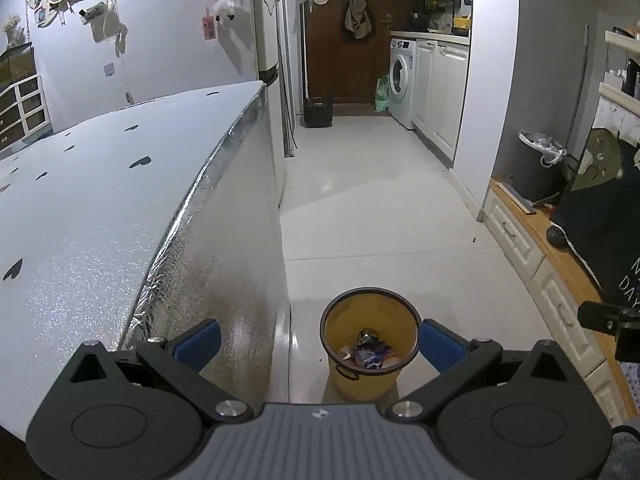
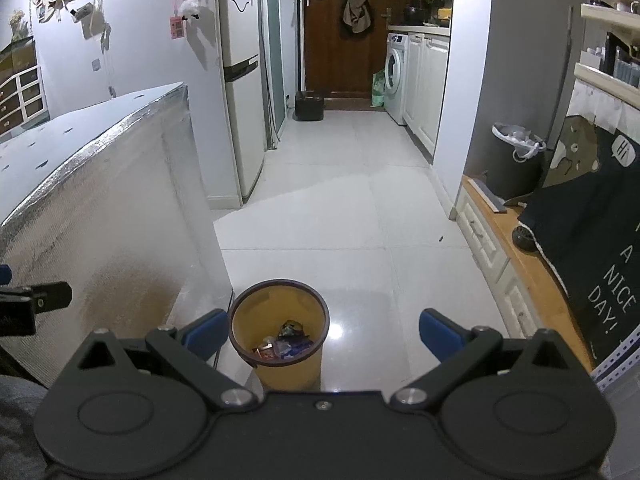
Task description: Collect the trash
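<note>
A yellow waste bin [image 1: 370,376] stands on the tiled floor beside the table's foil-covered side. It holds several crumpled wrappers [image 1: 370,350]. My left gripper [image 1: 318,344] is open and empty, above and in front of the bin. The bin also shows in the right wrist view [image 2: 288,372] with the wrappers [image 2: 284,346] inside. My right gripper [image 2: 322,338] is open and empty, above the bin's right side. Part of the right gripper shows at the right edge of the left wrist view [image 1: 608,320].
A table with a white heart-print cover [image 1: 100,200] fills the left. A low wooden-topped cabinet [image 2: 520,264] runs along the right, with a dark cloth [image 2: 592,240] and a dark lined bin [image 2: 514,160]. A fridge [image 2: 244,100], washing machine [image 2: 396,76] and door stand beyond.
</note>
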Action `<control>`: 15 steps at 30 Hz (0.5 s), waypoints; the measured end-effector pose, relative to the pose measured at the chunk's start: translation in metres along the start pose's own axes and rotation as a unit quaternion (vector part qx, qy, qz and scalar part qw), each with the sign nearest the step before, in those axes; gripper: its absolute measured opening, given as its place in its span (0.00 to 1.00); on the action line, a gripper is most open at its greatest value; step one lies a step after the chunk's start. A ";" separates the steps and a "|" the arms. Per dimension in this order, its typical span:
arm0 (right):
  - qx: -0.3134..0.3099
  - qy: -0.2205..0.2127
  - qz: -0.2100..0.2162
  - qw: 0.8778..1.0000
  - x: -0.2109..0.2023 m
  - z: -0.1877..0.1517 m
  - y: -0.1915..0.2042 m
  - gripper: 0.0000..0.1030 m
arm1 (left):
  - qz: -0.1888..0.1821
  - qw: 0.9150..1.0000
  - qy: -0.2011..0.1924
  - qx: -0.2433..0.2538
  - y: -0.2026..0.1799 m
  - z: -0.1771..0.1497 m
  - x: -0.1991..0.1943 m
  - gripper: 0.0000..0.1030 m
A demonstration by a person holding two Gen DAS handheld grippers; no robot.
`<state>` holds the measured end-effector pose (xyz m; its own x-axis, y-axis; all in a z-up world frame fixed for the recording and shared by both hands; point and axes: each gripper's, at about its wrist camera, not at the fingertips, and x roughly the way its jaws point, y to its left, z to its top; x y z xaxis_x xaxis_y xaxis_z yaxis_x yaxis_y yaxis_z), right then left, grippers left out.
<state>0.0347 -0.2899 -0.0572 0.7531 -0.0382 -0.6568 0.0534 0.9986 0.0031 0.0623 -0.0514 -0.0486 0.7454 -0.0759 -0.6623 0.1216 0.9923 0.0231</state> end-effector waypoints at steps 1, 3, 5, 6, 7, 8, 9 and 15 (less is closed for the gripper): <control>-0.002 -0.001 -0.001 1.000 0.000 0.000 0.001 0.99 | -0.001 1.000 -0.001 -0.001 0.000 -0.001 0.000 1.00; -0.004 -0.002 -0.004 1.000 -0.001 -0.001 0.001 0.99 | -0.003 1.000 -0.001 -0.001 -0.001 0.000 0.000 1.00; -0.005 -0.002 -0.004 1.000 -0.001 -0.001 0.002 0.99 | -0.007 1.000 -0.002 -0.001 -0.001 -0.001 -0.001 1.00; -0.005 -0.002 -0.005 1.000 -0.002 -0.002 0.003 0.99 | -0.009 1.000 -0.001 -0.001 -0.001 -0.001 -0.001 1.00; -0.005 -0.002 -0.005 1.000 -0.002 -0.002 0.003 0.99 | -0.010 1.000 -0.001 -0.001 -0.001 -0.001 -0.001 1.00; -0.005 -0.003 -0.005 1.000 -0.002 -0.001 0.002 0.99 | -0.010 1.000 -0.001 -0.002 -0.001 -0.001 -0.001 1.00; -0.006 -0.003 -0.006 1.000 -0.003 -0.002 0.003 0.99 | -0.011 1.000 -0.001 -0.002 -0.001 -0.001 -0.001 1.00; -0.007 -0.004 -0.007 1.000 -0.004 -0.003 0.005 0.99 | -0.011 1.000 0.000 -0.002 -0.002 0.000 -0.001 1.00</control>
<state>0.0299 -0.2851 -0.0563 0.7583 -0.0517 -0.6499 0.0548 0.9984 -0.0155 0.0616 -0.0532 -0.0480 0.7422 -0.0973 -0.6630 0.1350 0.9908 0.0058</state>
